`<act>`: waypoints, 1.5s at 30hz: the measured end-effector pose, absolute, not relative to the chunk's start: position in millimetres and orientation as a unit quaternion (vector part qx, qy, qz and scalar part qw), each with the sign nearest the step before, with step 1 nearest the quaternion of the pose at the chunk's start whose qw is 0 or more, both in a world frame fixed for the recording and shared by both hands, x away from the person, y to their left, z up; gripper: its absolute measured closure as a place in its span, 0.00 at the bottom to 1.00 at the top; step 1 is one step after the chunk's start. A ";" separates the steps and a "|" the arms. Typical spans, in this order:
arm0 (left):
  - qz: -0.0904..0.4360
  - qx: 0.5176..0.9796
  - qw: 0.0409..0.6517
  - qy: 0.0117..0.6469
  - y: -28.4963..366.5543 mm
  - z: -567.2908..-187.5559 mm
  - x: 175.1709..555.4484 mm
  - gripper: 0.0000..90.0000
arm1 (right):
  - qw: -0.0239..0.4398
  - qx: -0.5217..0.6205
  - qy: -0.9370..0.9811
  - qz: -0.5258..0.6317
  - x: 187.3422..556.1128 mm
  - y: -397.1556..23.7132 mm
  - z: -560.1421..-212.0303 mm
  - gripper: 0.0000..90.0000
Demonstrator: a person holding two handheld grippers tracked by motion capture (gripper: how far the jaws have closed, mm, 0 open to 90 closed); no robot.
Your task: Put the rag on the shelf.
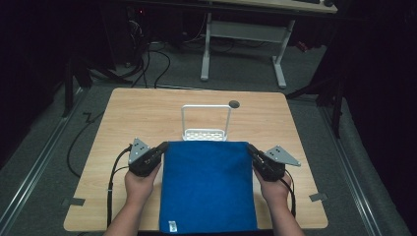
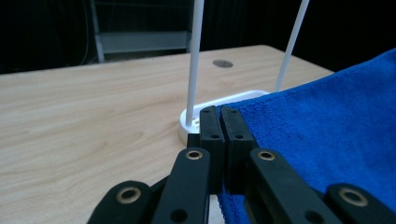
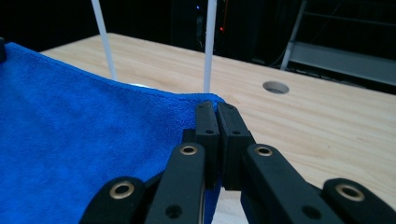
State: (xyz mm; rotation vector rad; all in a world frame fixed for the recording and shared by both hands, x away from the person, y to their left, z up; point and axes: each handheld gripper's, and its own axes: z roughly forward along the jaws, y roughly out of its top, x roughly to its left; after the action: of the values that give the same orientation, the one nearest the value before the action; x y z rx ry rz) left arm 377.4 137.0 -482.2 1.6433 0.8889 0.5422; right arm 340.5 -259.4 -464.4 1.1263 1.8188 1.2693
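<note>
A blue towel [image 1: 209, 184] is lying flat on the worktop [image 1: 142, 118], its near edge hanging at the person's side and its far edge reaching the base of a white rack [image 1: 205, 123]. The left tool [image 1: 164, 146] is pinching the towel's far left corner, jaws pressed together on the cloth; the right tool [image 1: 250, 147] is doing the same at the far right corner. In the left gripper view the corner is sitting just beside the rack's base, and in the right gripper view the hem is disappearing between the closed jaws.

The towel looks soft, light and limp, a fleecy weave that should be gripping well rather than slipping. It will likely be sagging in the middle once lifted, so the two corners are the sensible hold, kept apart to keep the edge taut.

The rack is standing directly ahead, its thin uprights rising just beyond the corners; it seems light and could tip if the cloth drags on it. A round hole [image 1: 234, 103] is sitting in the worktop beyond.
</note>
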 end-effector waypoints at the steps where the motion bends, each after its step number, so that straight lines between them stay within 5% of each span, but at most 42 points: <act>1: 0.233 0.695 0.567 0.375 137.6 -480.1 375.7 0.99 | 0.324 0.426 0.691 0.486 339.7 -259.2 -462.5 0.98; 45: 0.324 0.630 0.629 0.319 143.5 -355.1 374.5 0.99 | 0.415 0.349 0.622 0.565 338.1 -249.2 -342.7 0.98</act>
State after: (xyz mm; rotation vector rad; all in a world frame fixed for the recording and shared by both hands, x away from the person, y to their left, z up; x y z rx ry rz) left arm 374.5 143.5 -355.1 1.4432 0.7304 0.7431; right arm 338.1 -249.2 -342.7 0.8780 1.5619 1.4193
